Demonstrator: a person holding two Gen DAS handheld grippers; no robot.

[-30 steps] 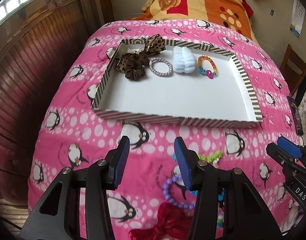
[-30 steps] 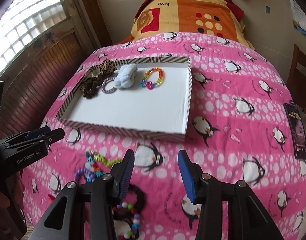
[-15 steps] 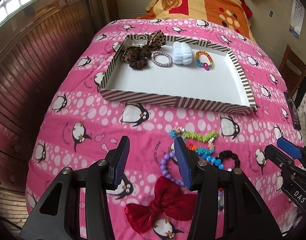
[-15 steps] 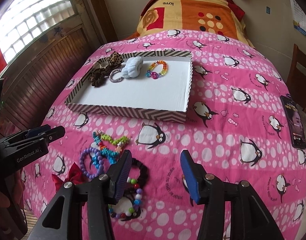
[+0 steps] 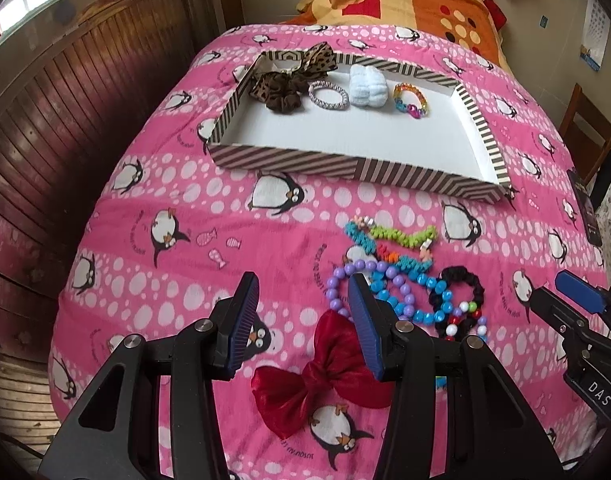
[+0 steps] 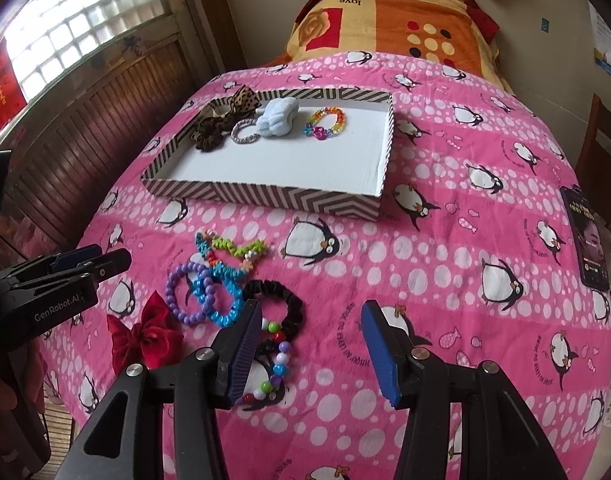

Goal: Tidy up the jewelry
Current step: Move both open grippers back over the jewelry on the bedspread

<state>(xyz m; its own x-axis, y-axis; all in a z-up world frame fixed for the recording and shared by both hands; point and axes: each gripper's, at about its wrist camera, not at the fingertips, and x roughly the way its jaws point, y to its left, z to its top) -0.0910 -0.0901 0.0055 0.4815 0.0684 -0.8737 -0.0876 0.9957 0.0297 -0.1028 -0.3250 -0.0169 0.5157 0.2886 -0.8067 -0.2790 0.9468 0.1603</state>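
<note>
A striped tray [image 5: 345, 166] [image 6: 265, 196] on the pink penguin blanket holds a leopard scrunchie [image 5: 281, 90], a silver hair tie [image 5: 328, 95], a pale blue scrunchie [image 5: 367, 86] and a rainbow bracelet [image 5: 411, 100]. In front of it lies a loose pile: a green and teal bracelet [image 6: 233, 254], a purple bead bracelet [image 6: 185, 294], a blue bead bracelet [image 6: 221, 300], a black scrunchie [image 6: 285, 304], a mixed bead bracelet [image 6: 275, 364] and a red bow [image 5: 325, 376] [image 6: 143, 338]. My left gripper [image 5: 303, 320] is open above the bow. My right gripper [image 6: 311, 350] is open beside the black scrunchie.
A phone [image 6: 587, 236] lies at the blanket's right edge. An orange patterned quilt [image 6: 389, 16] is folded at the bed's far end. Wooden wall panels [image 5: 65, 112] run along the left. A wooden chair [image 5: 589, 132] stands at the right.
Both grippers have drawn back from the tray toward the near end of the bed. The loose pile and the red bow have come fully into view.
</note>
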